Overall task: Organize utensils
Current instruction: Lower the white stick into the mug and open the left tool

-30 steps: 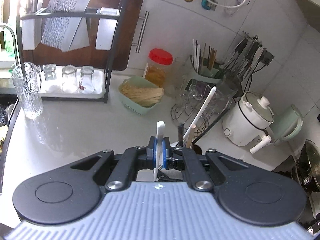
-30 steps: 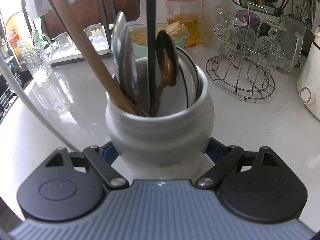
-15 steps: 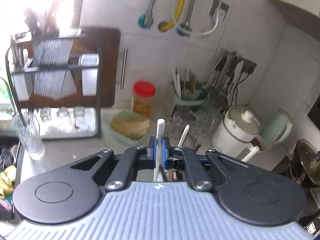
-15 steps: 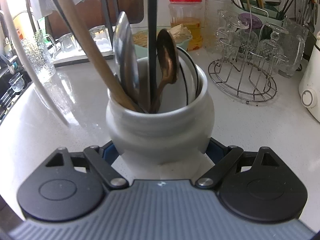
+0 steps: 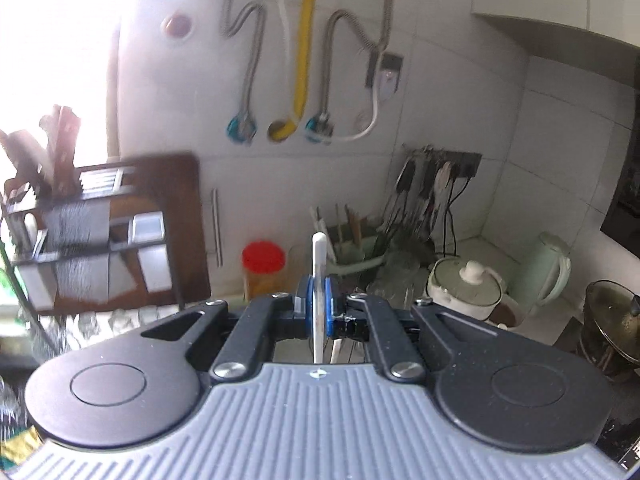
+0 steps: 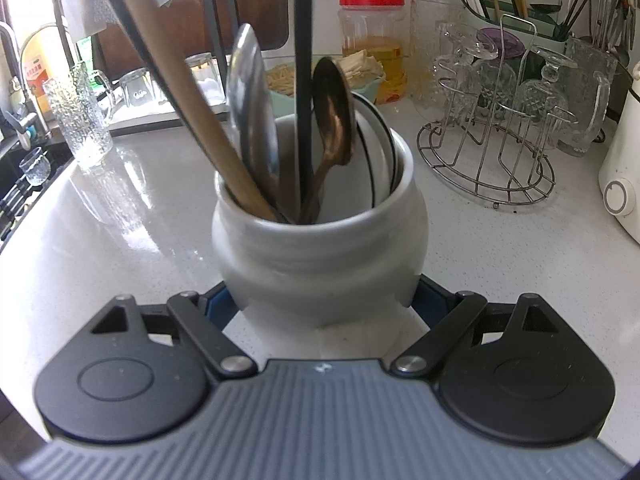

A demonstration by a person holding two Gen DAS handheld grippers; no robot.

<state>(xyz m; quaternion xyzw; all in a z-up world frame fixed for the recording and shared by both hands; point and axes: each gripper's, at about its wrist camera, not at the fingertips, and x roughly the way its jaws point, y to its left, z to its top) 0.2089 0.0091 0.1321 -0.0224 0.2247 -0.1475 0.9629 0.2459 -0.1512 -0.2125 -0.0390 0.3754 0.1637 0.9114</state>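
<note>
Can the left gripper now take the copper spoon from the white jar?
Probably not yet. The left gripper is already shut on a white utensil handle and raised toward the wall. The copper spoon stands unblocked in the white jar, held by the right gripper.

Left wrist view high, facing the wall, right wrist view low, close behind utensil crock (image 6: 320,248), both showing red-lidded jar (image 5: 263,268).
</note>
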